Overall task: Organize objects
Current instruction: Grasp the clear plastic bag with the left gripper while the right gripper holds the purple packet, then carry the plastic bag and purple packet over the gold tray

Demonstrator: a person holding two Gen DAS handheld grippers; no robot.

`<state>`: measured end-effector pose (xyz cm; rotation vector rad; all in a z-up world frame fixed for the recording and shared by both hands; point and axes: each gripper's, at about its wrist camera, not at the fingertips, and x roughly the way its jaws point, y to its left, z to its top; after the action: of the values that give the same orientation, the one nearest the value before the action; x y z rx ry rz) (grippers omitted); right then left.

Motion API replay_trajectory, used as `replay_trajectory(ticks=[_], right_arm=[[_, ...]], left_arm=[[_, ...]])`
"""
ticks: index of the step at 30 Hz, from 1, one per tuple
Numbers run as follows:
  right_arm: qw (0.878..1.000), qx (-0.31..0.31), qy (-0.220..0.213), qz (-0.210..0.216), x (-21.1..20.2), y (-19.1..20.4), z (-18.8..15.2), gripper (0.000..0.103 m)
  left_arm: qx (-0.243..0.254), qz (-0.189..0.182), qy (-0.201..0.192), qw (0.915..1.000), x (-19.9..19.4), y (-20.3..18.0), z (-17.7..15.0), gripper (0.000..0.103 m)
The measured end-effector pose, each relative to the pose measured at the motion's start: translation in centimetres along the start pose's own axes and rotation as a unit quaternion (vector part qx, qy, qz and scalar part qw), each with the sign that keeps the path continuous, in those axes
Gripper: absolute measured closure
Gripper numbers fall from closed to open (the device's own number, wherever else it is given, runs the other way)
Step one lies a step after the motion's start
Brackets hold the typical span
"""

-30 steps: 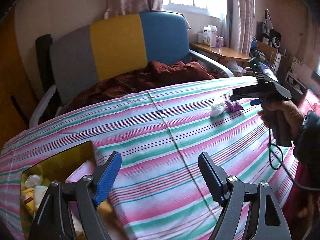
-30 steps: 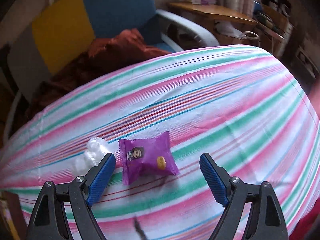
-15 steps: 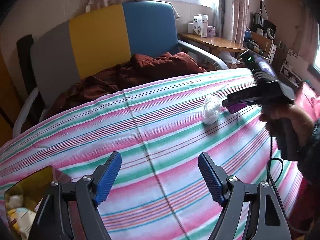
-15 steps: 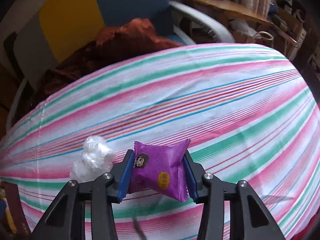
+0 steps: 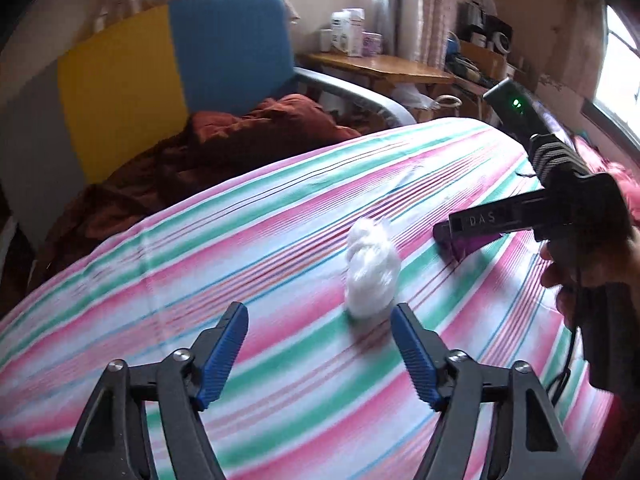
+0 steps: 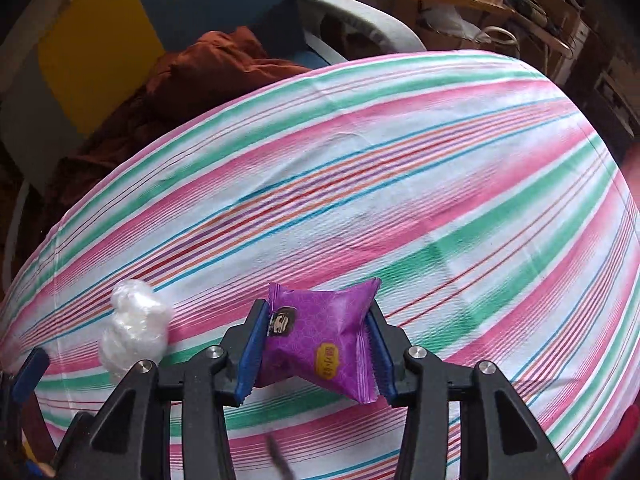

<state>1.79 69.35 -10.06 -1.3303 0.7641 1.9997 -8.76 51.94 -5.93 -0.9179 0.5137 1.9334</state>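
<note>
My right gripper (image 6: pixel 316 350) is shut on a purple snack packet (image 6: pixel 320 340) and holds it just above the striped cloth (image 6: pixel 360 184). The same packet (image 5: pixel 470 245) shows under the right gripper's body in the left wrist view. A white crumpled plastic wad (image 5: pixel 372 268) lies on the cloth just ahead of my open, empty left gripper (image 5: pixel 318 344), nearer its right finger. The wad (image 6: pixel 134 330) also shows left of the packet in the right wrist view.
A chair with grey, yellow and blue back (image 5: pixel 160 68) holds a rust-brown blanket (image 5: pixel 224 148) beyond the cloth's far edge. A wooden side table (image 5: pixel 376 66) with boxes stands behind. The person's hand (image 5: pixel 592 264) holds the right gripper at the right.
The right gripper closed on the purple packet and lifted it slightly. The left gripper swung right toward the white wad; the yellow container at lower left left its view.
</note>
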Motion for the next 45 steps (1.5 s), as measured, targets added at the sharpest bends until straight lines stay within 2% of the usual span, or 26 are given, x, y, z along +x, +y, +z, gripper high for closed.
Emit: replay_trajectory(ticks=[9,11,13,14,16,18,23,26,28,32,34,36,39,45], right_arm=[[1.000,0.011,0.002,0.006,-0.6,-0.5,-0.4,0.055],[1.000,0.009,0.001,0.005,-0.7,-0.5,-0.5,0.054],[1.000,0.002,0.001,0.001,-0.8,-0.2,-0.8,0.053],[1.000,-0.004,0.001,-0.003,-0.9,0.0,-0.9,0.052],[1.000,-0.018,-0.001,-0.012,-0.9,0.5,-1.2,0.052],[0.999,-0.039,-0.006,-0.015,-1.1,1.1,-1.5,0.052],[0.995,-0.086,-0.010,0.043,-1.7,3.3,-2.6,0.057],[0.986,-0.129,-0.005,0.102,-2.1,5.7,-3.7,0.057],[0.976,-0.174,0.000,0.132,-2.5,8.3,-5.0,0.057],[0.946,-0.274,0.011,0.171,-3.1,13.1,-8.6,0.057],[0.939,-0.303,0.015,0.164,-3.2,14.3,-10.2,0.057],[0.934,-0.331,0.000,0.137,-3.2,15.4,-11.7,0.057],[0.933,-0.330,0.003,0.140,-3.3,14.7,-11.5,0.057],[0.930,-0.343,-0.002,0.132,-3.8,14.6,-12.3,0.057]], left_arm=[[0.042,-0.029,0.019,0.9985,6.0,-2.3,3.3,0.031],[0.052,-0.027,0.029,0.9979,7.4,-2.7,3.6,0.040],[0.048,-0.025,0.046,0.9974,8.5,-2.5,3.5,0.066],[0.038,-0.023,0.047,0.9979,8.8,-2.2,3.4,0.066],[0.020,-0.029,0.043,0.9984,8.3,-1.5,2.9,0.067],[0.009,-0.017,0.043,0.9989,7.5,-0.9,1.9,0.067],[-0.040,0.020,0.045,0.9980,4.5,1.4,-1.3,0.069],[-0.071,0.040,0.045,0.9957,2.0,2.8,-4.1,0.069],[-0.095,0.055,0.042,0.9931,0.0,3.6,-6.4,0.069],[-0.123,0.072,0.025,0.9895,-2.9,4.2,-9.9,0.069],[-0.123,0.084,0.021,0.9886,-3.5,4.0,-11.0,0.069],[-0.120,0.092,0.016,0.9884,-3.6,3.7,-11.4,0.068],[-0.120,0.101,0.018,0.9875,-3.0,3.4,-11.1,0.068],[-0.127,0.098,0.017,0.9868,-2.8,3.7,-11.0,0.068]])
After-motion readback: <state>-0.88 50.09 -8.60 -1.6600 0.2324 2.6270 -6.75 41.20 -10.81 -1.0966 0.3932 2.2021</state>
